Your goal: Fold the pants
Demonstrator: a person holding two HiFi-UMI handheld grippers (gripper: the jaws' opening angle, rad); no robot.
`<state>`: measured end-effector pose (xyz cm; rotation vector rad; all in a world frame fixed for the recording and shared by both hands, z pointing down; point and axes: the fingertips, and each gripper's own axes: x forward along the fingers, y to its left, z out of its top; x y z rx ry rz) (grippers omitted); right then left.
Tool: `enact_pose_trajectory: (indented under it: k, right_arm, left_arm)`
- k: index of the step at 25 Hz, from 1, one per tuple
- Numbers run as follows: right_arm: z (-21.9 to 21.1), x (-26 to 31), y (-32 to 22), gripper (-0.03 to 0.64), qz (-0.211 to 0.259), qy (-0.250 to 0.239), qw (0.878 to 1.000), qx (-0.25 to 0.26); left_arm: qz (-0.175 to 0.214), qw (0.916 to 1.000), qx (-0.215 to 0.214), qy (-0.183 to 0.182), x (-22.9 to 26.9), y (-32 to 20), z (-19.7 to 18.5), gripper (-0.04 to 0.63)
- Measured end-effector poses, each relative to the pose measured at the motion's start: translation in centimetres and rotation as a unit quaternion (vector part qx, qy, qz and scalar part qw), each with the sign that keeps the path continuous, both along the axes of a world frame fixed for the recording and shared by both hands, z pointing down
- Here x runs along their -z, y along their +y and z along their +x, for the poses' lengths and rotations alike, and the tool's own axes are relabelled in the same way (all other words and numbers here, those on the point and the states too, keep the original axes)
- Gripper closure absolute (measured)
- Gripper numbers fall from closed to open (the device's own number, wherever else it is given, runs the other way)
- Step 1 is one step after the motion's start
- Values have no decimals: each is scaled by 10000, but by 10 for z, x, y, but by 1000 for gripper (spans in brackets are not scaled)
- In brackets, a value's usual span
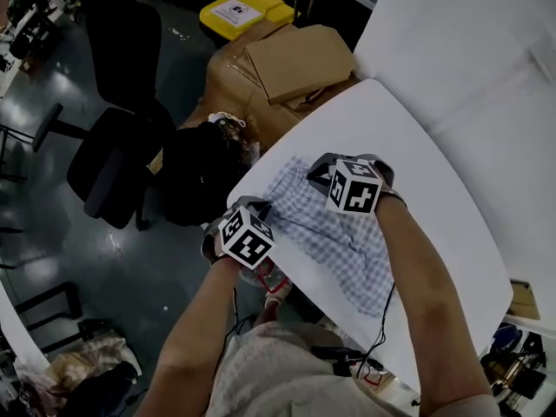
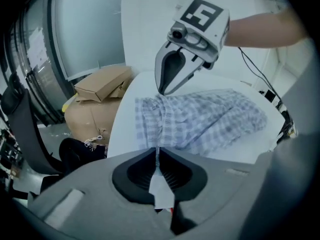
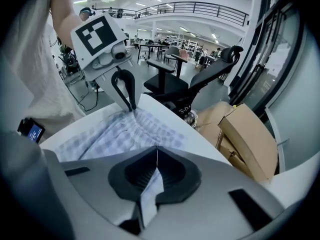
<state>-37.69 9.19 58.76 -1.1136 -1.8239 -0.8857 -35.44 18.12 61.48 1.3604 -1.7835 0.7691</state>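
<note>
In the head view the pants (image 1: 339, 237) lie on the white table (image 1: 434, 189), legs running toward five o'clock; we hold the waist edge, left gripper (image 2: 158, 150) and right gripper (image 3: 156, 149) both clamped shut on it, neither nearer.

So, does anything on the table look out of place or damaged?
Nothing is damaged or spilled. The checked pants lie wrinkled and askew to the edges of the white table, near its corner. The left gripper and the right gripper have their fingers shut on one end of the pants.
</note>
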Motion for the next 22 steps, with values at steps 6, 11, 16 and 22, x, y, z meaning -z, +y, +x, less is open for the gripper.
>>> enact_pose_trajectory:
  k: [6,11,16,22]
  right_arm:
    - [0,-1,1,503,-127,266,9996,-49]
    - [8,-4,7,480,-402,776,9962,35]
    - [6,-12,8,536,-141,843,9959,298]
    - [-25,29,15,581,-206,460,9986,165]
  left_arm:
    - [90,9999,-71,12,0,0,0,563]
    - [145,9999,13,79,-4,1,-2,563]
    - [215,9997,16,151,-6,1,-1,563]
    - [566,9965,144,592,-5,1,-5,563]
